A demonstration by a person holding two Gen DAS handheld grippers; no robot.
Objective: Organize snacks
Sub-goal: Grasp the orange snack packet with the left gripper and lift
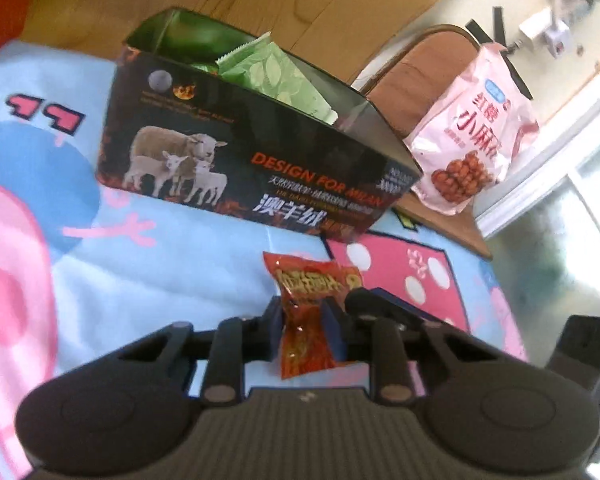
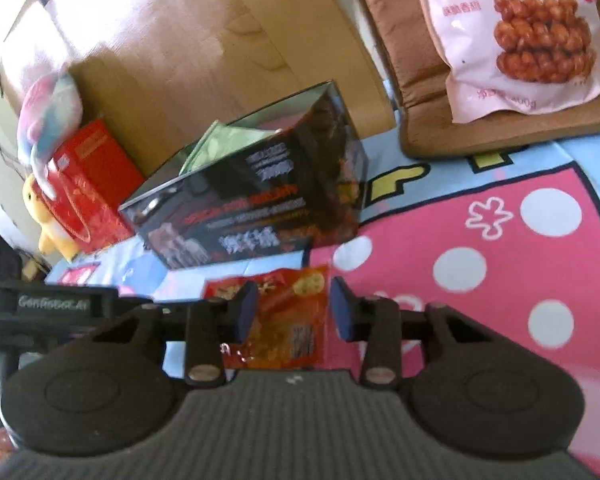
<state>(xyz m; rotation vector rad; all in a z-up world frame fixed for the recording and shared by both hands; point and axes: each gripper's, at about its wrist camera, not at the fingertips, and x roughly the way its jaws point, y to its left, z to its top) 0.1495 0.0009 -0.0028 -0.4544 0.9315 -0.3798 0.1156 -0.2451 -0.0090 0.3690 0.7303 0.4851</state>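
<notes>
A: Biggest first: blue-and-pink cartoon-print cloth point(image 1: 100, 280) covering the surface, wood-grain board point(image 1: 260, 0) behind it.
B: Next?
A: Open-top black cardboard box w/ sheep print and "DESIGN FOR MILAN" point(image 1: 236, 168) standing on the cloth. Pale green leaf-pattern packet point(image 1: 272, 76) sticks out of the top.
B: Right of the box?
A: Brown padded cushion point(image 1: 412, 76), large pink snack bag w/ fried twists pictured point(image 1: 472, 128) leaning on it. Right cam also shows a red carton point(image 2: 88, 184) left of the box, w/ a yellow plush toy point(image 2: 48, 224) beside it.
B: Task item?
A: Small red-orange foil snack packet point(image 1: 308, 312), on the cloth just in front of the box.
B: Left gripper point(image 1: 306, 330)?
A: Narrow gap, blue pads pressed on the packet's sides, packet pinched and crumpled between them.
B: Right gripper point(image 2: 292, 308)?
A: Part open, pads either side of the same-looking packet point(image 2: 288, 320); right pad clear of it, left pad overlaps its edge, contact unclear.
</notes>
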